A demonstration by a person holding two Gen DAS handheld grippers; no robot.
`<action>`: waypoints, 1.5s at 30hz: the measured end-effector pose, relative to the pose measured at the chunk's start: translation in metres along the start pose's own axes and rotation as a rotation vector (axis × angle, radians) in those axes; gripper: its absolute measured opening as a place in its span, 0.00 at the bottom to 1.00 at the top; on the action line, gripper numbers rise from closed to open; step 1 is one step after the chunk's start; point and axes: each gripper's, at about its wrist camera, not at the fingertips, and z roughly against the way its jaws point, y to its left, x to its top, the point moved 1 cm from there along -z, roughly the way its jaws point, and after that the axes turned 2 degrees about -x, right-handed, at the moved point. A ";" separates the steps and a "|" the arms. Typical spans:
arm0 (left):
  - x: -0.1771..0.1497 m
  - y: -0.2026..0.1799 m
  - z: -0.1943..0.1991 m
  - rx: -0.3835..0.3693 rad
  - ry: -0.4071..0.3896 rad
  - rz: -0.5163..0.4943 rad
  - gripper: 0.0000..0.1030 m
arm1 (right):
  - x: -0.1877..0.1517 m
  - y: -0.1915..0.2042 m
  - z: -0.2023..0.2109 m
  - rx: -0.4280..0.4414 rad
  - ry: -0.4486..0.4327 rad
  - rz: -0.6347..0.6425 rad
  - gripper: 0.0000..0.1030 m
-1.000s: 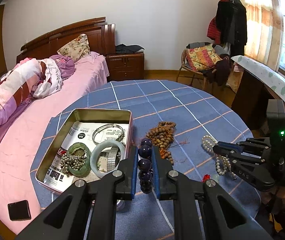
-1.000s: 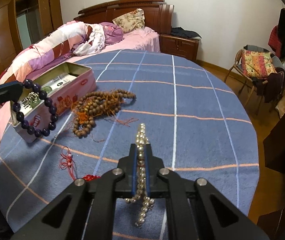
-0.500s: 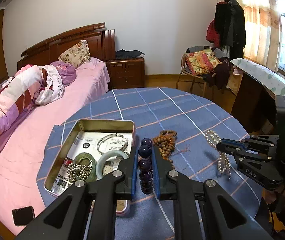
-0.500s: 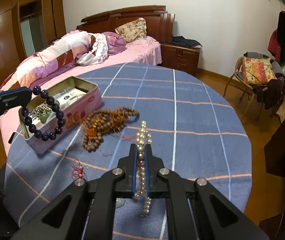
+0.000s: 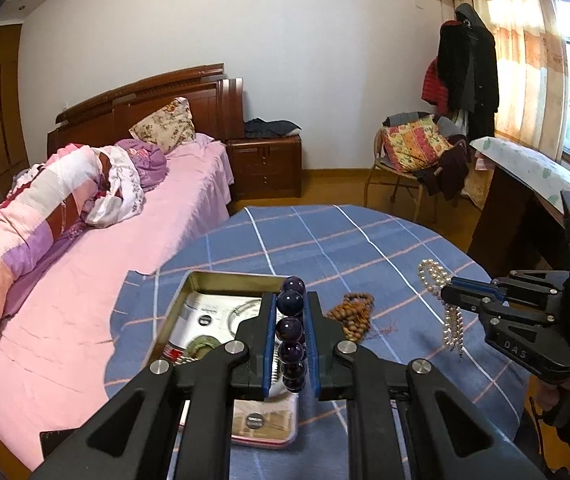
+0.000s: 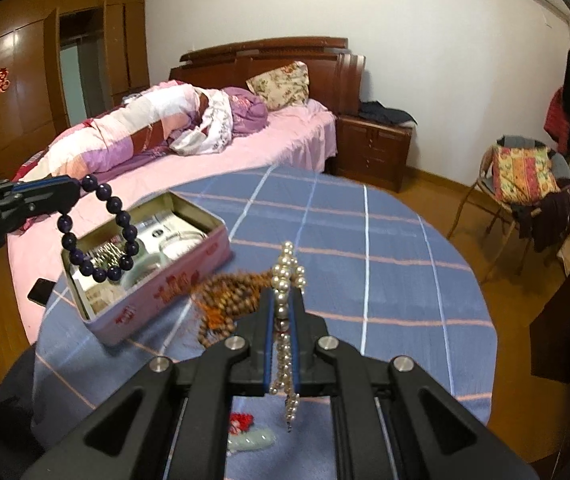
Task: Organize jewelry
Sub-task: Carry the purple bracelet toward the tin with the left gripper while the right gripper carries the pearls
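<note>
Tin [image 6: 157, 292] near the table's left edge already holds bangles. Your left gripper [image 5: 290, 322] clamps the purple bracelet [image 6: 99, 232] above it; your right gripper [image 6: 281, 312] clamps the pearls [image 6: 285, 276] mid-air. Wooden beads [image 5: 351, 314] beside the tin and a red charm [image 6: 241, 420] remain out.

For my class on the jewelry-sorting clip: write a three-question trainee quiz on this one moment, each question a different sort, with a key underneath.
1. True or false: the left tongs are shut on the dark purple bead bracelet.
2. Multiple choice: what do the right tongs hold? A) wooden bead strand B) pearl strand C) green bangle
3. Fill in: the wooden bead strand lies on the blue checked tablecloth beside the open ____.

Key
1. True; the bracelet hangs from the tongs above the tin.
2. B; the pearl strand is clamped between the fingers, its ends dangling.
3. tin
</note>
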 end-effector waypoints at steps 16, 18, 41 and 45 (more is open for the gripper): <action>-0.001 0.047 0.003 0.100 0.004 0.026 0.12 | 0.043 0.062 -0.001 0.079 -0.070 0.106 0.09; -0.003 0.051 0.002 0.108 0.010 0.030 0.12 | 0.047 0.071 -0.004 0.091 -0.073 0.120 0.09; -0.027 0.084 -0.022 0.146 0.094 0.110 0.13 | 0.048 0.143 -0.040 0.207 -0.039 0.184 0.09; -0.031 0.089 -0.026 0.150 0.110 0.116 0.13 | 0.043 0.146 -0.046 0.225 -0.017 0.179 0.09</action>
